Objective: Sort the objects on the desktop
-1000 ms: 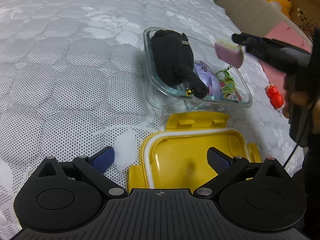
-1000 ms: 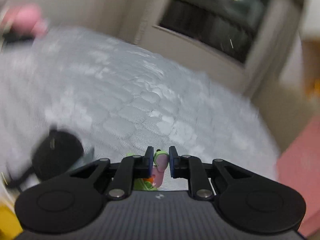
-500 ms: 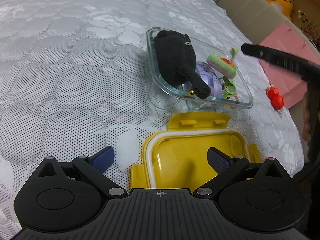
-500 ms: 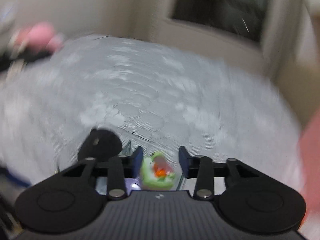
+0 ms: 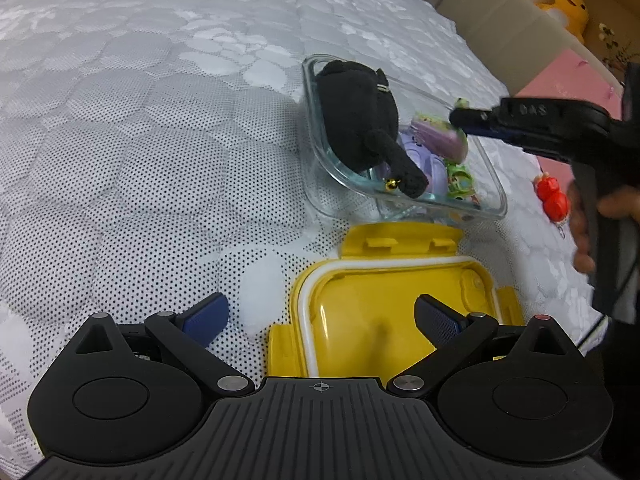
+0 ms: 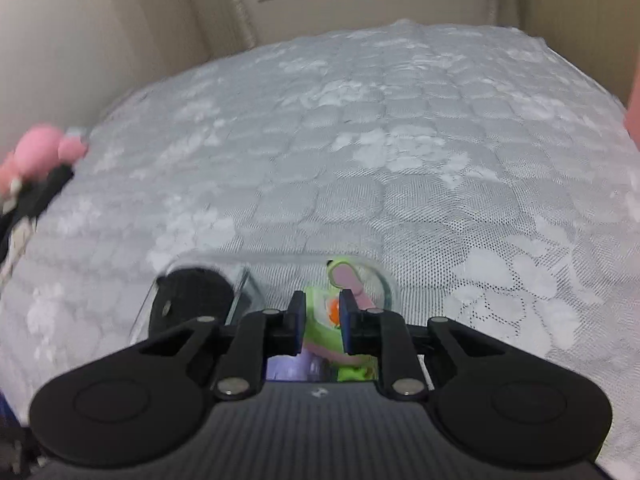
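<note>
- Your glass container [image 5: 492,184] sits on the quilted white cover [image 5: 160,140], and just in front of it, almost touching its near edge, lies the yellow lid [image 5: 384,288], inner side up.
- A black plush cat [image 5: 360,120] fills the container's left side, its tail stretching toward the near rim; purple and green trinkets are packed beside it on the right.
- Outside the container to the right, a small red charm [image 5: 554,198] rests on the cover, near your right hand [image 5: 580,232].
- A yellow plush [image 5: 568,6] sits far off beyond the bed edge; at the left border of the right wrist view a pink plush [image 6: 38,152] shows, blurred.
- Your right gripper [image 6: 322,322] hangs over the container's right half. Its jaws are closing with a narrow gap left; the pink-and-green charm [image 6: 346,280] lies below and partly between them, and the pads do not appear to press on it.
- Your left gripper [image 5: 320,314] is spread wide and holds nothing; its right finger is over the yellow lid, its left finger over bare cover.
</note>
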Action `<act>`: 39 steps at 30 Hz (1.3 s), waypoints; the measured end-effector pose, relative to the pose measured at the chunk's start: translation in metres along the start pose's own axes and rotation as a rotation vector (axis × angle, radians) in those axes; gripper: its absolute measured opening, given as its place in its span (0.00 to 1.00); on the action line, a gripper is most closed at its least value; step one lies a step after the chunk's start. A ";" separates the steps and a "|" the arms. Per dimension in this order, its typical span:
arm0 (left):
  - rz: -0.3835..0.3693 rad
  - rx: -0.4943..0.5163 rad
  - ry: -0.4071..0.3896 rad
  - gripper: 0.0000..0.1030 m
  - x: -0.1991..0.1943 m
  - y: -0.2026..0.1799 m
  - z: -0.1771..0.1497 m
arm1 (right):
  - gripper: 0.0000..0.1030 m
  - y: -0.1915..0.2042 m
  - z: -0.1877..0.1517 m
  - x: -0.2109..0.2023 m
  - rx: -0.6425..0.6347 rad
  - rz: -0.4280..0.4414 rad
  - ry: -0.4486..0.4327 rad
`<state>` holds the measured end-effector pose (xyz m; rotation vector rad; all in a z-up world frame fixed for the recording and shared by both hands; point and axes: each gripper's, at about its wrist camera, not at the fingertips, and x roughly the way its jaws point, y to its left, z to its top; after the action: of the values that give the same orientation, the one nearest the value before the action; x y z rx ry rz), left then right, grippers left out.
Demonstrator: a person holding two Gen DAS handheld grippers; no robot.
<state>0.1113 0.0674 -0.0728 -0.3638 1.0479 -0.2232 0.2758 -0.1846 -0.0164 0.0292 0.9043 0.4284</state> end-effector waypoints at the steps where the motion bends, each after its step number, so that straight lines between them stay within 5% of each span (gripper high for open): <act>1: 0.000 0.004 0.002 0.99 0.001 -0.001 0.000 | 0.19 0.003 -0.001 -0.004 -0.013 -0.008 0.016; 3: 0.002 0.010 0.004 0.99 0.002 -0.001 0.000 | 0.22 0.011 -0.001 -0.013 -0.039 -0.008 0.027; 4: 0.001 0.011 0.004 0.99 0.002 -0.001 0.000 | 0.37 0.017 -0.001 -0.016 -0.065 0.003 0.031; 6: -0.004 0.007 0.003 0.99 0.002 -0.001 0.001 | 0.51 0.028 -0.001 -0.016 -0.109 0.015 0.074; 10: -0.013 0.004 0.001 0.99 0.000 0.001 0.000 | 0.49 0.044 -0.005 -0.004 -0.188 -0.021 0.153; 15: -0.019 -0.009 -0.002 0.99 -0.002 0.007 0.000 | 0.51 0.022 -0.005 0.023 -0.046 0.048 0.236; 20: -0.018 -0.009 0.000 0.99 -0.001 0.008 0.003 | 0.60 0.014 -0.003 0.040 -0.045 0.112 0.204; 23: -0.017 -0.005 0.001 0.99 -0.001 0.007 0.003 | 0.56 0.024 -0.004 0.037 -0.112 0.072 0.176; 24: -0.018 -0.003 0.000 0.99 -0.002 0.007 0.003 | 0.35 0.029 -0.003 0.031 -0.130 0.040 0.160; 25: -0.020 -0.004 0.000 0.99 -0.002 0.007 0.003 | 0.04 0.035 -0.001 0.023 -0.167 -0.010 0.132; 28: -0.030 -0.010 -0.003 0.99 -0.003 0.007 0.002 | 0.01 0.052 0.003 0.001 -0.261 -0.062 0.100; 29: -0.034 -0.009 -0.005 0.99 -0.005 0.007 0.001 | 0.03 0.056 0.004 -0.004 -0.270 -0.062 0.104; 33: -0.044 0.000 -0.015 0.99 -0.010 0.004 -0.001 | 0.48 0.051 0.004 -0.001 -0.189 -0.003 0.203; 38: -0.040 -0.001 -0.020 0.99 -0.011 0.004 0.002 | 0.51 0.038 0.000 0.029 -0.115 -0.005 0.323; 39: -0.038 0.003 -0.019 0.99 -0.011 0.003 0.003 | 0.59 0.035 0.001 0.037 -0.102 0.008 0.342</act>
<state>0.1086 0.0744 -0.0636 -0.3829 1.0223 -0.2542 0.2845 -0.1380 -0.0369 -0.1379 1.2177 0.4952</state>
